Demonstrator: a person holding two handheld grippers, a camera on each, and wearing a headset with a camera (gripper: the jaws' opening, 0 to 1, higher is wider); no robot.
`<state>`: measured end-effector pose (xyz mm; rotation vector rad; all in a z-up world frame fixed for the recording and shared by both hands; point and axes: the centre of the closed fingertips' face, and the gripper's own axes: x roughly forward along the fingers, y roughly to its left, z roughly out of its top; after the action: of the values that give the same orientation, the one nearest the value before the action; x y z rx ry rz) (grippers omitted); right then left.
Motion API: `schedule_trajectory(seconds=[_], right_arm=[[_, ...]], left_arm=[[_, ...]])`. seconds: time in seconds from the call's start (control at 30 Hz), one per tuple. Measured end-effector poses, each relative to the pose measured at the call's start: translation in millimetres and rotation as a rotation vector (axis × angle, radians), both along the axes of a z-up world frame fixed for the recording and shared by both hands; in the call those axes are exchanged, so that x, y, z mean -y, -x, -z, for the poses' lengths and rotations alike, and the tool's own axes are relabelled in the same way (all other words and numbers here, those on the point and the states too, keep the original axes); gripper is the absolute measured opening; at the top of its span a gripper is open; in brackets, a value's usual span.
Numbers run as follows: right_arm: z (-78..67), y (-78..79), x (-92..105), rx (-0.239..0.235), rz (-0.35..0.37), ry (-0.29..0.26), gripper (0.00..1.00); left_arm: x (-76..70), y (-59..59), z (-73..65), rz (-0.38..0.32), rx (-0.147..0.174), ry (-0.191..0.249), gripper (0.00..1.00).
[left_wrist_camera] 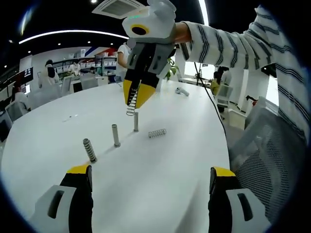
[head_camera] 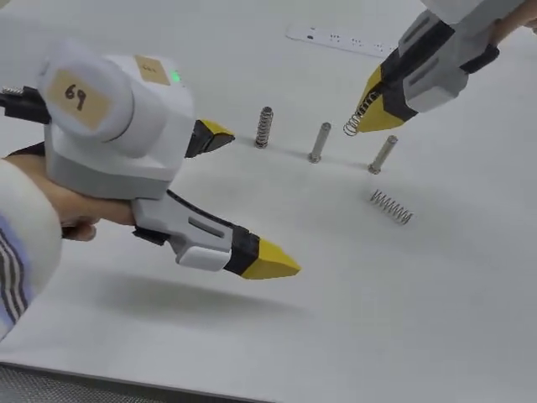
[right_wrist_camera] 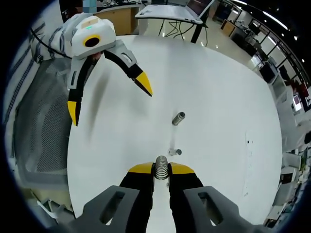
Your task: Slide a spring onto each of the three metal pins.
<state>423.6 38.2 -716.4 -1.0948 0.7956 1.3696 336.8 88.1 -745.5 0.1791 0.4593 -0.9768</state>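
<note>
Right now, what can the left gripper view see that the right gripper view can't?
Left gripper view: a loose spring lying on the white table, and a spring-covered pin. Right gripper view: the left gripper seen from outside, with its white body and its jaws spread wide. Both: the right gripper shut on its own spring, with two bare pins standing close by.

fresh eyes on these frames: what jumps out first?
The left gripper looms wide open in the head view's foreground. Beyond it the right gripper, shut on a spring, hangs over the bare pins; the third pin already carries one, and a loose spring lies nearby on the table.
</note>
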Motion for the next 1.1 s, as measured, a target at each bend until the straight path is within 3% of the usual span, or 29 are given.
schedule_trajectory(seconds=[0.37,0.5,1.1], right_arm=[[12.4,-24.6,-8.5,0.014,-0.012,0.05,0.08],[16.3,-25.8,-11.1,-0.006,-0.014,0.062,0.08],[31.6,-27.1,-15.9,0.005,-0.035,0.111,0.08]], left_arm=[[3.8,0.0,-4.1,0.007,0.013,0.013,0.98],[1.9,-0.1,-3.6,0.004,0.013,0.009,0.98],[-4.9,0.0,5.5,-0.006,0.01,-0.034,0.98]])
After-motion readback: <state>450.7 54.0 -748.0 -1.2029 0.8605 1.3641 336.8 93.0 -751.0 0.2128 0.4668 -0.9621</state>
